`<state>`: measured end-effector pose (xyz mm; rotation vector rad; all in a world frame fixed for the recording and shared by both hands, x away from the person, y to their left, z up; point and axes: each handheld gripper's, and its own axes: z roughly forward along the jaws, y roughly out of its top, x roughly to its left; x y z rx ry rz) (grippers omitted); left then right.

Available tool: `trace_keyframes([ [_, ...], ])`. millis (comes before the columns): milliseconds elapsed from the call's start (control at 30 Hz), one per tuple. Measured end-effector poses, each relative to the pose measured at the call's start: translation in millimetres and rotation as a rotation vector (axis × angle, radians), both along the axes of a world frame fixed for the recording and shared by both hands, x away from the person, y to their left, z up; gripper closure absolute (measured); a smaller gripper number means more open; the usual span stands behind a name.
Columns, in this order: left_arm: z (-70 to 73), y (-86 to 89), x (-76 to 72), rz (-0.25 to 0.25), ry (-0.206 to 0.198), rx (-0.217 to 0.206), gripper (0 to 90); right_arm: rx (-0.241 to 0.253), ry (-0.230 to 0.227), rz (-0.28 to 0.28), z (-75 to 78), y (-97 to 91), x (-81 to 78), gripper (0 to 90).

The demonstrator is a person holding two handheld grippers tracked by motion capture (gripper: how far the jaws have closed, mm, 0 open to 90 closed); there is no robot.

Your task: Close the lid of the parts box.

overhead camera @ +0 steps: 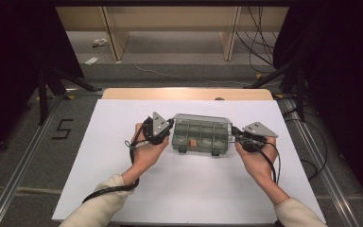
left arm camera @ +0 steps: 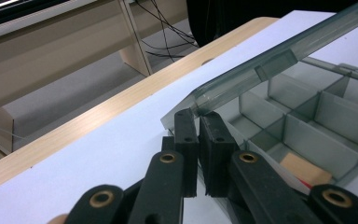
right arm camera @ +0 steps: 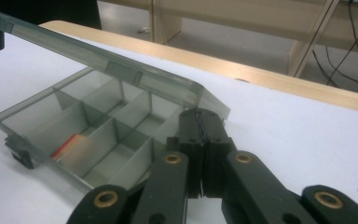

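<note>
A translucent grey compartment box [overhead camera: 208, 140] lies in the middle of the white sheet, its lid [overhead camera: 202, 119] tilted up. One near compartment holds a small orange piece [overhead camera: 194, 142], [left arm camera: 305, 170], [right arm camera: 67, 144]. My left gripper [overhead camera: 170, 130] is at the box's left end; in the left gripper view its jaws [left arm camera: 198, 115] are shut on the lid's [left arm camera: 261, 65] corner. At the box's right end is my right gripper [overhead camera: 234, 135], whose jaws [right arm camera: 200, 113] are pressed together at the lid's [right arm camera: 121, 70] other corner. Both hold the lid raised over the dividers.
The white sheet [overhead camera: 179, 189] covers a wooden table whose bare edge [overhead camera: 137, 93] runs along the far side. Beyond it are wooden furniture legs [overhead camera: 116, 33] and loose cables [overhead camera: 257, 42] on the floor. Tripod legs [overhead camera: 52, 85] stand at the left.
</note>
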<state>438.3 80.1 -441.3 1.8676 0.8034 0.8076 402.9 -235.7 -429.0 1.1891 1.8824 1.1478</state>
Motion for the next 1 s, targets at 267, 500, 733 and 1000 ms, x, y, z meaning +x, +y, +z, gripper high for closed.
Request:
trace_keyframes([
  [267,-4.1,3.4,-8.8,-0.036,0.012,0.016,84.0,0.001,0.032,0.033,-3.7,-3.8,-11.7,90.0],
  [500,-8.3,7.8,-18.4,-0.068,0.049,0.029,76.9,0.025,0.037,0.018,-1.8,-14.5,-16.2,90.0],
  [733,-0.4,10.1,-23.2,-0.142,0.171,-0.019,36.1,0.031,0.033,-0.010,1.3,-22.2,-11.7,82.4],
  [1000,21.5,10.6,-19.8,-0.163,0.179,-0.100,24.3,0.060,0.017,-0.016,9.0,-23.8,-4.0,82.3],
])
